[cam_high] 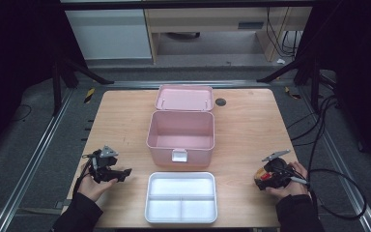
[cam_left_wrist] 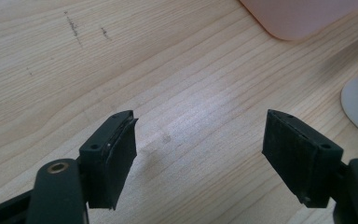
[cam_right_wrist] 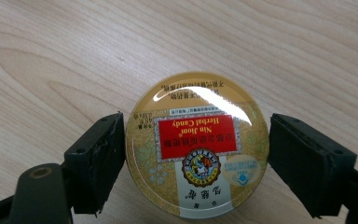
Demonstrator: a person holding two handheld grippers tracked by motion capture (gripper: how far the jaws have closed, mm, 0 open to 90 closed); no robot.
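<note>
The right gripper stands over a round candy tin with a gold lid and a red label. The tin lies flat on the wooden table, at the person's right side, well apart from the pink storage box in the middle. In the right gripper view, the left jaw appears to touch or almost touch the rim of the tin, while a thin gap shows at the right jaw. So the jaws are spread around the tin and do not press it; I judge that the tin is not grasped.

The left gripper hovers above bare wood at the person's left side, its jaws wide apart with nothing between them. A corner of the pink box and an edge of the white divided tray show in its view.

The box stands with its lid folded back, and its inside looks bare. The white tray lies just in front of it, near the person, and its compartments also look bare.

The step in hand seems to be the picking of the tin with the right gripper. The next move probably calls for squeezing the jaws evenly on the round rim, so that the smooth metal side does not slip out, and then lifting it straight up before carrying it toward the box or the tray.
</note>
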